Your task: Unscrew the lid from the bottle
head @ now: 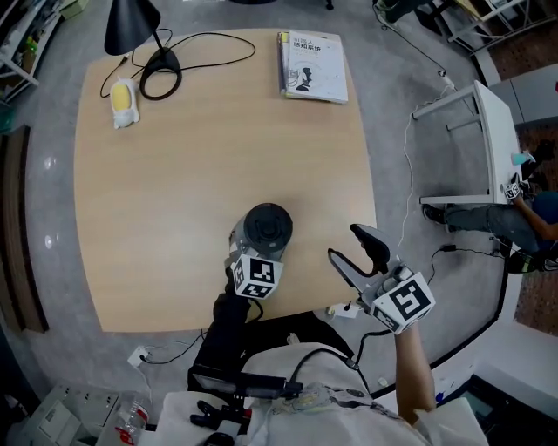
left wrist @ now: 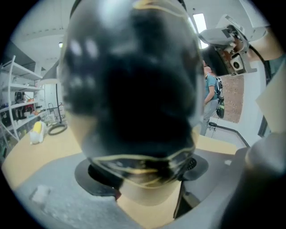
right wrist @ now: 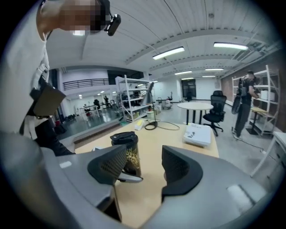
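Bottle point(head: 255, 237): one, dark, upright near the front edge of the worktop point(head: 174, 183). One black lid point(head: 268, 226) is on top, and something yellowish shows through the wall. Cannot tell whether its base touches the worktop. Left claw point(left wrist: 145, 173) is pinching the bottle low on its body from the person's side, one jaw on each flank. In the left gripper view the bottle blocks nearly everything ahead.

Right claw point(right wrist: 142, 165) is spread with only bare worktop between the jaws. It sits off the bottle's right, about at the worktop's front right edge, apart from the bottle. In the right gripper view its left jaw covers the bottle's lower part.

Two claws in total, each with one marker cube.

The middle of the worktop is bare wood. At the far side:
- One booklet point(head: 312, 67), lying flat right of centre.
- One black lamp point(head: 131, 26) at the far left, with its cable looped beside it.
- One yellow-and-white object point(head: 124, 103), just beside the lamp base.

Off the worktop to the right are one white table point(head: 488, 131) and a seated person point(head: 532, 218). Far back are one round table point(right wrist: 196, 106), one office chair point(right wrist: 217, 105), shelving and a standing person point(right wrist: 246, 98).
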Available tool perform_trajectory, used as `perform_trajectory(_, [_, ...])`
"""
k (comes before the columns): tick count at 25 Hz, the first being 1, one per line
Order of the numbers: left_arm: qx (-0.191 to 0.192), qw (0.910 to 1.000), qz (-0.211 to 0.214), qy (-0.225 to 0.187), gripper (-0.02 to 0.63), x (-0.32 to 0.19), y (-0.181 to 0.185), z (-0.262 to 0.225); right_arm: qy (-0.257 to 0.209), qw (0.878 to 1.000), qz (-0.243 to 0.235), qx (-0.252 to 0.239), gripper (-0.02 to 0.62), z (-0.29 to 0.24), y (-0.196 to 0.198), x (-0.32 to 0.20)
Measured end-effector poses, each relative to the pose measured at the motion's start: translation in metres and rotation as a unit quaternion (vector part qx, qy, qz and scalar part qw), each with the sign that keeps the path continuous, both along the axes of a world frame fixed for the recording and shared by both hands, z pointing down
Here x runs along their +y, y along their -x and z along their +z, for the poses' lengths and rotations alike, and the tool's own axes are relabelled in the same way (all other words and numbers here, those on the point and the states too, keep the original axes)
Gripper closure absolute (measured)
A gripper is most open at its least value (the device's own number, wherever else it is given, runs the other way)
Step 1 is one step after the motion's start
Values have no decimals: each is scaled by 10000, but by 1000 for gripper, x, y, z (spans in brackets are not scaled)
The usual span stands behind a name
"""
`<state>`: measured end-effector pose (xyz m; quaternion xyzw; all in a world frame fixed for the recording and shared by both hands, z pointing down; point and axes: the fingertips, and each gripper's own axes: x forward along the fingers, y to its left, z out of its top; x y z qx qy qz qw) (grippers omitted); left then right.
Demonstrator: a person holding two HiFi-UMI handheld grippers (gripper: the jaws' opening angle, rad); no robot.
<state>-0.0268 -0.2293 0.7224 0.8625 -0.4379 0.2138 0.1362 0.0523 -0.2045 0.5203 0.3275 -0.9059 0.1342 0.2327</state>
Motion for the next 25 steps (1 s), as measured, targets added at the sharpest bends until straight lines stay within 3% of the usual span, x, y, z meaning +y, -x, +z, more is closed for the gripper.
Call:
perform_trajectory(2, [-113, 9995, 153, -267, 222, -4, -2, -36, -91, 9965, -808, -175, 313, -30, 32, -1])
perform_trajectory(3, [-169, 9988, 249, -382, 222, -5, -4, -54, -58, 9914, -1289, -195, 254, -44, 49, 1])
perform_trajectory(5, [-262, 9972, 464, -524, 222, -5, -12, -88, -10, 9737, -2279, -55, 105, -67, 79, 12])
perform_trajectory(7, [-428, 9948, 704, -606, 222, -1, -23, -117, -203, 9509, -3080, 215, 50, -82, 98, 20])
perform_trajectory(10, [-727, 9889, 1036, -778, 222, 10, -41, -156, -671, 9157, -3921, 567, 37, -92, 103, 29])
perform_trajectory(12, [-683, 9872, 1178, -826, 222, 22, -54, -178, -773, 8966, -4334, 467, 87, -109, 99, 45])
perform_trajectory(15, [-585, 9828, 1483, -935, 222, 41, -70, -202, -786, 8602, -5017, 469, 92, -136, 87, 75])
perform_trajectory(17, [-432, 9759, 1910, -963, 221, 60, -82, -212, -692, 8190, -5672, 526, 92, -147, 78, 97])
perform_trajectory(20, [156, 9575, 2780, -753, 221, 97, -103, -225, -299, 7329, -6780, 468, 91, -151, 60, 124])
perform_trajectory(22, [653, 9395, 3307, -611, 221, 122, -114, -241, 87, 6859, -7271, 269, 91, -167, 54, 139])
perform_trajectory(25, [1033, 9061, 4064, -558, 221, 158, -123, -266, 357, 6251, -7797, -79, 91, -196, 46, 167])
